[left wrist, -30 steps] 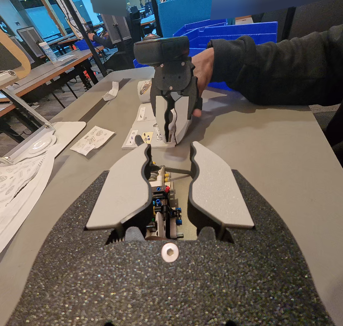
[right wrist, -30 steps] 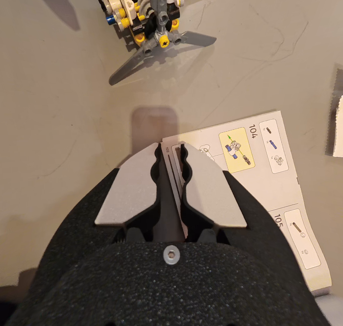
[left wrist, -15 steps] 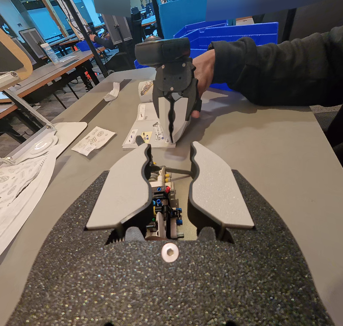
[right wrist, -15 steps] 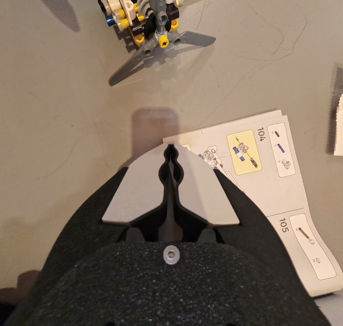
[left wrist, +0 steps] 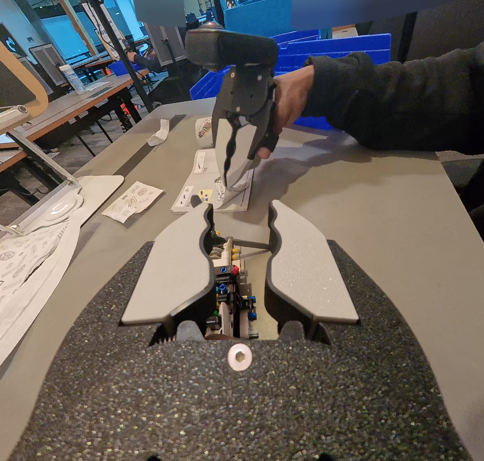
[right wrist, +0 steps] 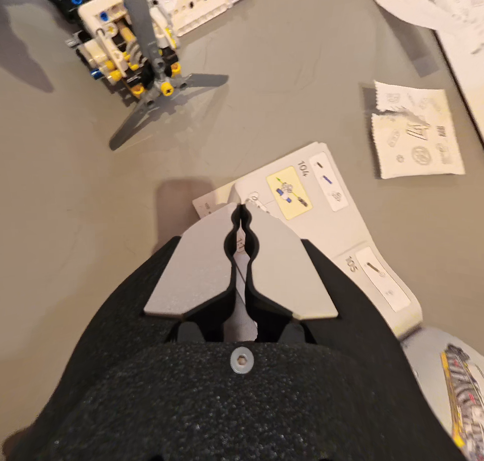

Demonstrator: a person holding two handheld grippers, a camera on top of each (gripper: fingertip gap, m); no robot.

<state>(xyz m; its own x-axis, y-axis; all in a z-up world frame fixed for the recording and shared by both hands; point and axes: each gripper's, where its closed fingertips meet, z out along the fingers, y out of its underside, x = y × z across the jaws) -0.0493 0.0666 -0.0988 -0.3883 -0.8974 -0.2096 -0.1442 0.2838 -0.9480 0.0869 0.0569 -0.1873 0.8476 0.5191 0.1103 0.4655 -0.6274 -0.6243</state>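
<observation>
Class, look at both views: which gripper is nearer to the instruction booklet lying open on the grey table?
Right. The right gripper has its fingers shut on a lifted page of the instruction booklet. The left gripper sits apart from it, around the brick model.

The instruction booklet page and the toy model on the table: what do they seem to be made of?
Instruction booklet page: thin matte paper, most likely; its corner curls upward where the right hand-held gripper pinches it. Toy model: probably hard moulded plastic, slightly glossy, with white beams, yellow and blue pins and grey propeller blades.
</observation>
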